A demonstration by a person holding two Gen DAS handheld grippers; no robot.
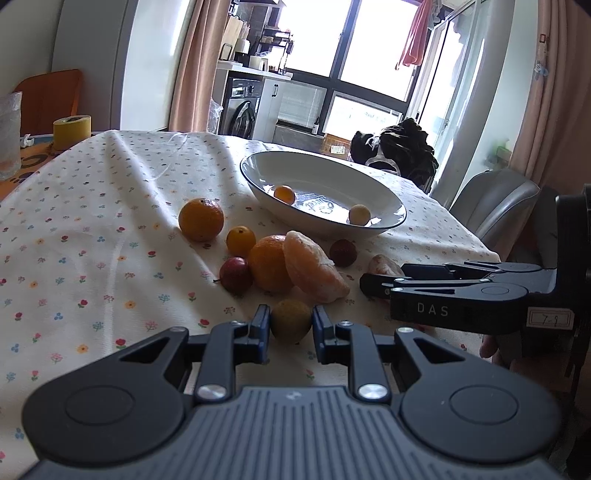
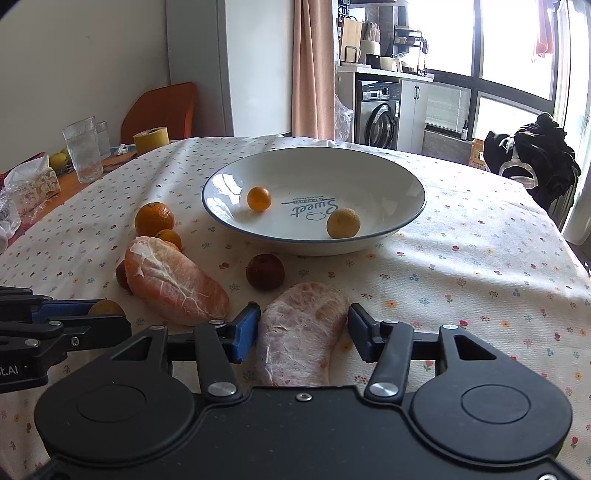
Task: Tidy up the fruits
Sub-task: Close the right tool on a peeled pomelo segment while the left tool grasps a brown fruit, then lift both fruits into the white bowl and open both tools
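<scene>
My left tool (image 1: 291, 322) is spread around a small yellowish fruit (image 1: 290, 320) near the tabletop's (image 1: 92, 229) edge; my right tool (image 2: 302, 328) is spread around a peeled segment (image 2: 301, 328). Squeezing hard could burst the soft segment, and the round fruit may roll off before reaching the bowl (image 2: 406, 177).

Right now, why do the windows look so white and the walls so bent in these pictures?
In the left wrist view the window is blown out to plain white by daylight, and the curtain bows from the fisheye lens. In the right wrist view sunlight falls in bright patches on the tablecloth, the plate shows glare on its rim, and the picture's corners go dark.
</scene>
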